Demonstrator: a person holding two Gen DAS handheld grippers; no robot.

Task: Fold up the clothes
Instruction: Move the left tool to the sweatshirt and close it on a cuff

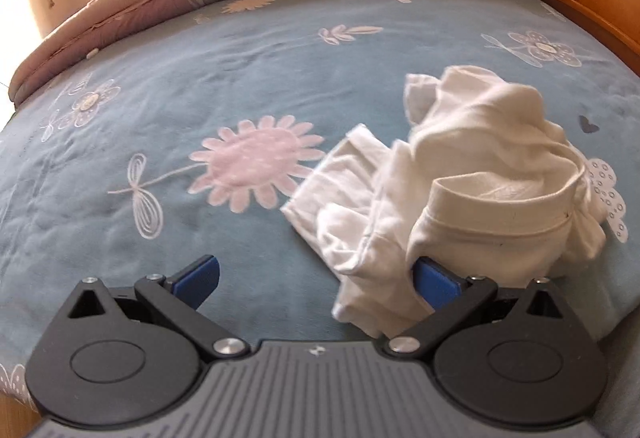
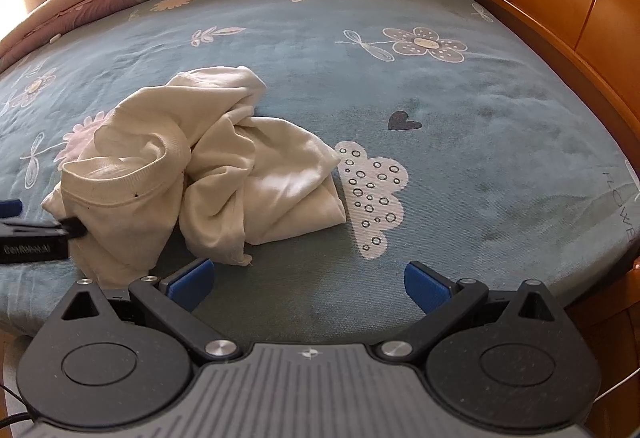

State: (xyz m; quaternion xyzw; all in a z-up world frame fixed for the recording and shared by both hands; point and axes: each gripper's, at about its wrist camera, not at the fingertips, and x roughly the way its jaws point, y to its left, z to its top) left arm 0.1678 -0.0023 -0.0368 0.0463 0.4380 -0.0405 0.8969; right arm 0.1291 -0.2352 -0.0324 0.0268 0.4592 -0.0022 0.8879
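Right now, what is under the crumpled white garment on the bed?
The white garment lies on the blue flowered bedsheet. Beside it a white cloud print shows, its edge running under the cloth. Whatever else lies beneath the heap is covered.

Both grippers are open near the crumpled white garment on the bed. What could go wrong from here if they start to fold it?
1. The white garment lies bunched, with layers overlapping; closing the left gripper, whose right finger already sits against the cloth, may pinch several layers together.
2. The right gripper hangs over the bare bedsheet, so it may grab the sheet instead.
3. The collar stands up, so the real edges are hard to find.
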